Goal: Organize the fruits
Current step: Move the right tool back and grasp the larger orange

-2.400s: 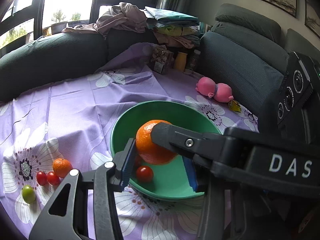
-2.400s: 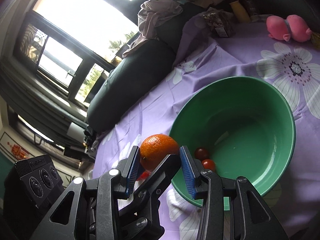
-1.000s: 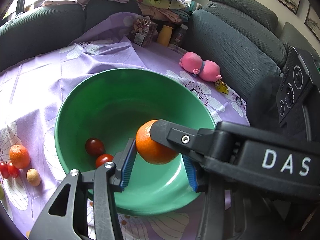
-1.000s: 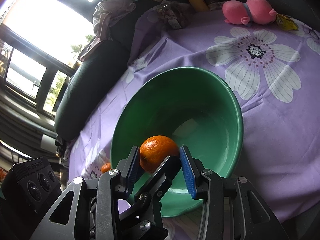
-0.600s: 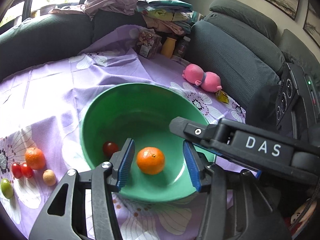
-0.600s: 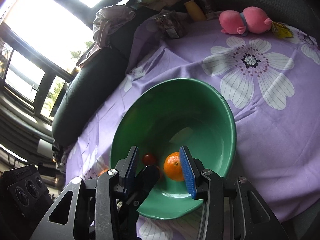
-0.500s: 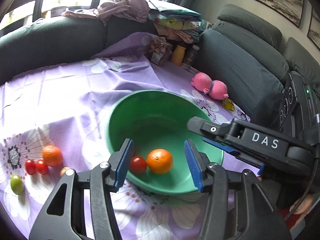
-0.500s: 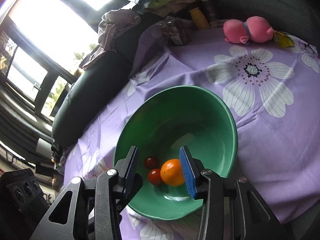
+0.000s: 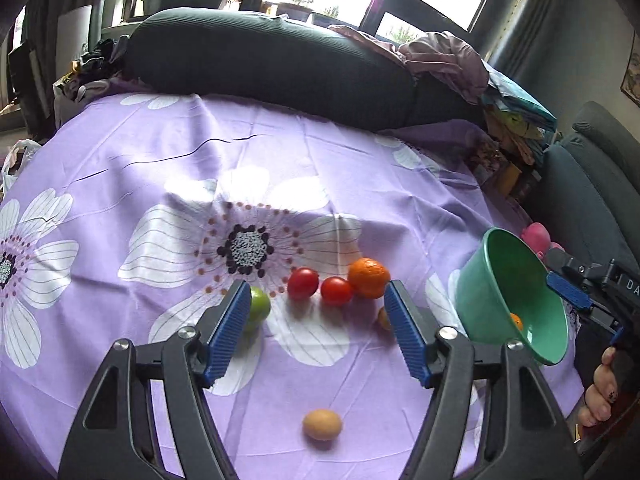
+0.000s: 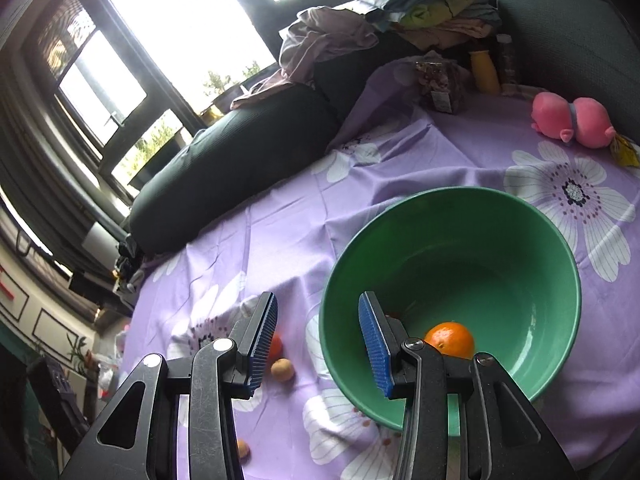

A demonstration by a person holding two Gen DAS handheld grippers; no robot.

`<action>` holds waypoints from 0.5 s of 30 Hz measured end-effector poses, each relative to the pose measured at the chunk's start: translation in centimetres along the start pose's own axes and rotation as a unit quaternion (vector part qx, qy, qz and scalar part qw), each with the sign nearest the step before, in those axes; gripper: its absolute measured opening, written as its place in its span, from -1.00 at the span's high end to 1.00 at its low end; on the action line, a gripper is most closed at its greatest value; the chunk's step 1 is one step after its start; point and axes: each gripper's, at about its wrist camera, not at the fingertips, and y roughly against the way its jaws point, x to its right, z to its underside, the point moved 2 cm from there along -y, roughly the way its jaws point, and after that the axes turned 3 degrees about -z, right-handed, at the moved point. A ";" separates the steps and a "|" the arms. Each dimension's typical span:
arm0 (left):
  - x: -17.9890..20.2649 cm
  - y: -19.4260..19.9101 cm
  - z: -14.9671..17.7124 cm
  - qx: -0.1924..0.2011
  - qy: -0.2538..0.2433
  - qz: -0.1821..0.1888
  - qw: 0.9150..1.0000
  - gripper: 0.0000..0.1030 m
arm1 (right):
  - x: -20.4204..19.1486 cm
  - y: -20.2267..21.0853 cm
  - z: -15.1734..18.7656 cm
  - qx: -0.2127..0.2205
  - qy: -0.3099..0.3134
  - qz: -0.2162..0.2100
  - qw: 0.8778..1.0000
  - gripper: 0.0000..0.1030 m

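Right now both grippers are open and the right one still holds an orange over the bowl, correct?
Not quite. Both are open, but the right gripper holds nothing: the right wrist view shows the orange lying inside the bowl. The left gripper is empty too.

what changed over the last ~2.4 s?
The right gripper let go of its orange, which now lies in the green bowl, and backed off, open. The left gripper swung away from the bowl to the fruit left on the purple cloth. That fruit and the bowl stayed put.
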 end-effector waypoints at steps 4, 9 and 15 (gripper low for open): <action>-2.1 -1.2 -0.2 -0.028 0.031 -0.002 0.999 -0.34 | -2.6 -2.4 0.8 -0.034 0.031 -0.011 0.999 0.14; -3.4 -2.1 0.6 -0.061 0.037 -0.025 0.997 -0.31 | -5.3 -6.5 2.1 -0.097 0.041 -0.041 0.994 0.14; -4.6 -2.4 1.0 -0.076 0.039 -0.065 0.994 -0.31 | -6.5 -12.3 3.4 -0.147 0.047 0.004 0.988 0.14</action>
